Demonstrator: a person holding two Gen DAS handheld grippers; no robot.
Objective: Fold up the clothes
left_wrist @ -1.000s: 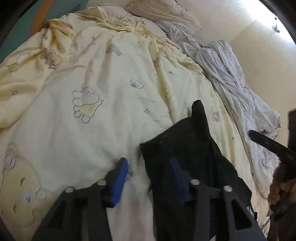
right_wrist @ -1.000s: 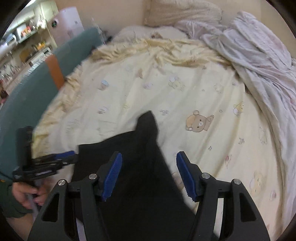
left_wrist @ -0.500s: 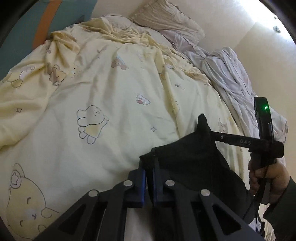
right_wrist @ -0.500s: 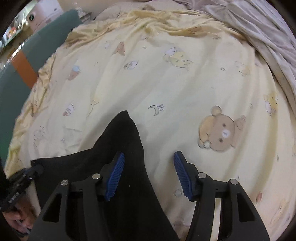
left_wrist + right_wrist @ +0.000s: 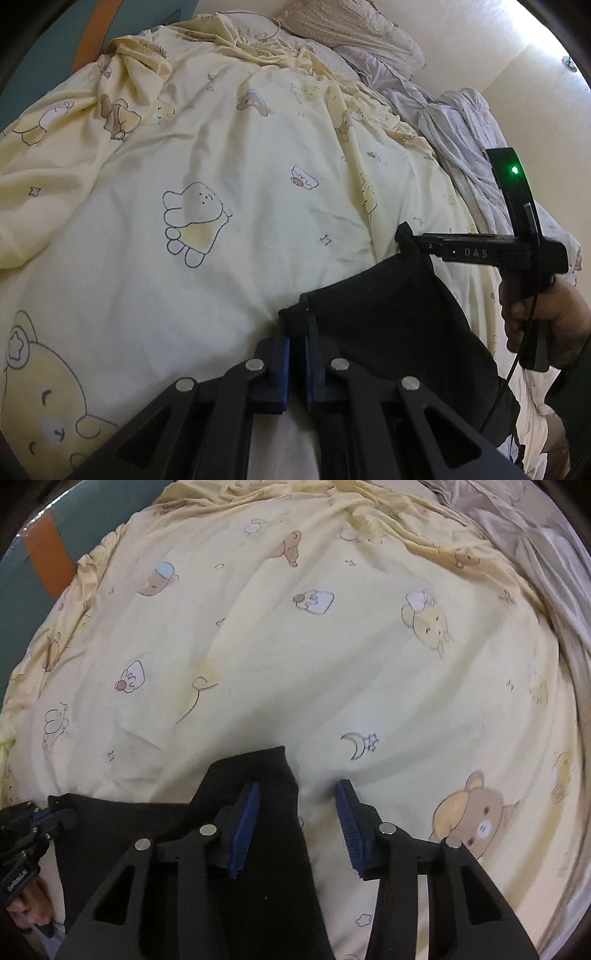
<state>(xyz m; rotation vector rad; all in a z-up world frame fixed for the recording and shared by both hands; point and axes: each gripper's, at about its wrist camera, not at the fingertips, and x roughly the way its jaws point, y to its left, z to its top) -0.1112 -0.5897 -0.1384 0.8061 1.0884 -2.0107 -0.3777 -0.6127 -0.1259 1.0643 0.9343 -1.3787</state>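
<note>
Garment: black garment (image 5: pixel 388 306) is lying on the yellow cartoon-print duvet (image 5: pixel 221 166) on the bed, near edge, still spread out and unfolded.
Left gripper: left gripper (image 5: pixel 295 345) is pinching the garment's left corner, fingers pressed together on the cloth, blue pads barely apart.
Right gripper: right gripper (image 5: pixel 295 819) is coming down over the pointed right corner; fingers have just been closing but are still spread, with the fabric edge lying between them. Left pad is over the cloth, right pad over bare duvet. No pinch yet.
Background: grey sheet (image 5: pixel 461 140) and pillow (image 5: pixel 351 33) are sitting bunched at the far side, clear of the work.
Progress: early, I reckon. One corner secured, second grasp pending.
Remaining: closing on the right corner, then lifting and making every fold; no crease visible so far.
</note>
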